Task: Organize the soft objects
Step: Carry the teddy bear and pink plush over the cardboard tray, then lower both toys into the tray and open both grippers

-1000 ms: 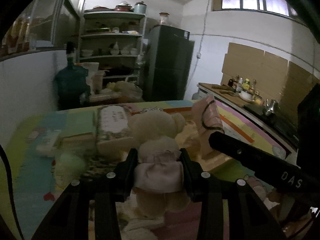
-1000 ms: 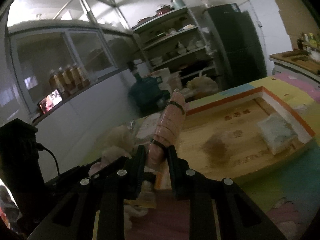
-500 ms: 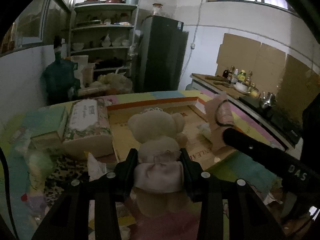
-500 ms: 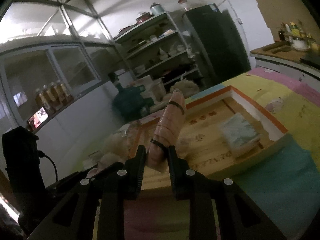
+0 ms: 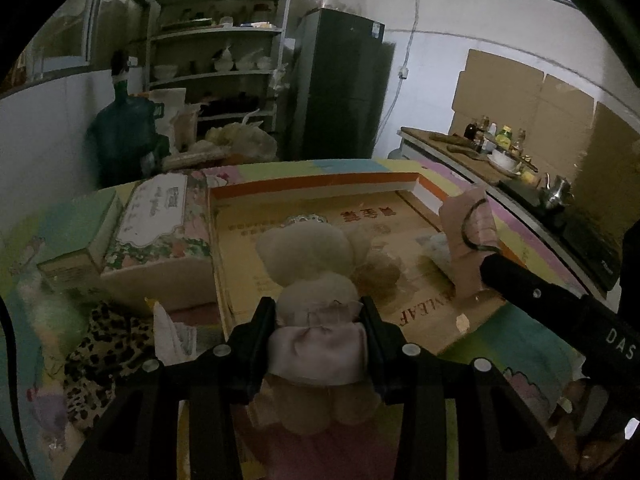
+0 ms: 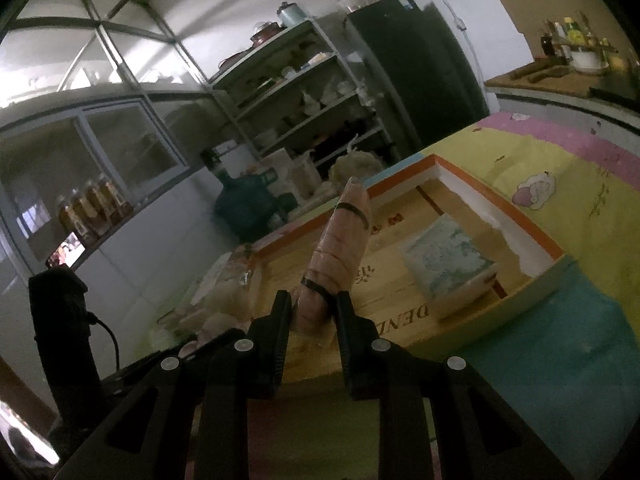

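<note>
Looking across the table (image 5: pixel 532 332) with its pastel mat, the big shallow tray (image 5: pixel 312 186) lies straight ahead of both tools, its rim just beyond the fingertips. The left hand-held gripper (image 5: pixel 318 334) is clamped on the teddy bear (image 5: pixel 316 280) at its skirted waist, bear upright, head toward the tray. The right hand-held gripper (image 6: pixel 312 320) pinches the rolled pink cloth (image 6: pixel 340 248) near its lower end, long axis standing up and leaning away over the tray, where a folded pale cloth (image 6: pixel 448 264) lies. The right one looks nearer the tray.
</note>
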Action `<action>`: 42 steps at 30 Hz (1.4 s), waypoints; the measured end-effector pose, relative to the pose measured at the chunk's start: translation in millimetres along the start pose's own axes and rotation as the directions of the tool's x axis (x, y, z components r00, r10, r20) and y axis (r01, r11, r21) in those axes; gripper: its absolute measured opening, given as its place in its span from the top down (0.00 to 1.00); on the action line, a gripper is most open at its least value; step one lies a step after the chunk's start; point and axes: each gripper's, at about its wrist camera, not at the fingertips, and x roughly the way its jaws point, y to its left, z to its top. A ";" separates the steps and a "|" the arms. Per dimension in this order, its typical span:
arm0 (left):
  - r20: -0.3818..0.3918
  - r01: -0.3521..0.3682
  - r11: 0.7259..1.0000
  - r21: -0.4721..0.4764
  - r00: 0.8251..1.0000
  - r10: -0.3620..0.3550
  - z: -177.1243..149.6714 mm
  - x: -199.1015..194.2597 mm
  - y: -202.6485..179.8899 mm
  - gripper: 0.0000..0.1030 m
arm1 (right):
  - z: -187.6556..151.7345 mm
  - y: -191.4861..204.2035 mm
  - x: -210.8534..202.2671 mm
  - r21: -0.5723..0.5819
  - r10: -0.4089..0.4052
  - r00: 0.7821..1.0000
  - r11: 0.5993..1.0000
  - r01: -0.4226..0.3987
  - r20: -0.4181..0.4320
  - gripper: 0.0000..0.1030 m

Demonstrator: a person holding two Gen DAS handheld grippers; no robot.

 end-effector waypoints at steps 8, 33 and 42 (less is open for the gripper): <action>-0.022 -0.007 1.000 -0.001 1.000 0.007 2.7 12.2 -3.1 0.59 | 2.0 -12.0 8.6 0.017 0.008 1.000 1.000 -0.007 -0.020 0.78; -0.059 -0.033 0.999 -0.009 0.998 0.033 6.2 34.9 -2.2 0.44 | 2.6 -22.4 28.5 0.028 0.012 0.997 1.000 -0.010 -0.073 0.71; -0.003 -0.041 0.999 0.004 0.999 0.041 6.6 20.9 -3.0 0.21 | 1.8 -18.8 24.0 0.037 0.018 0.998 0.999 -0.015 -0.067 0.62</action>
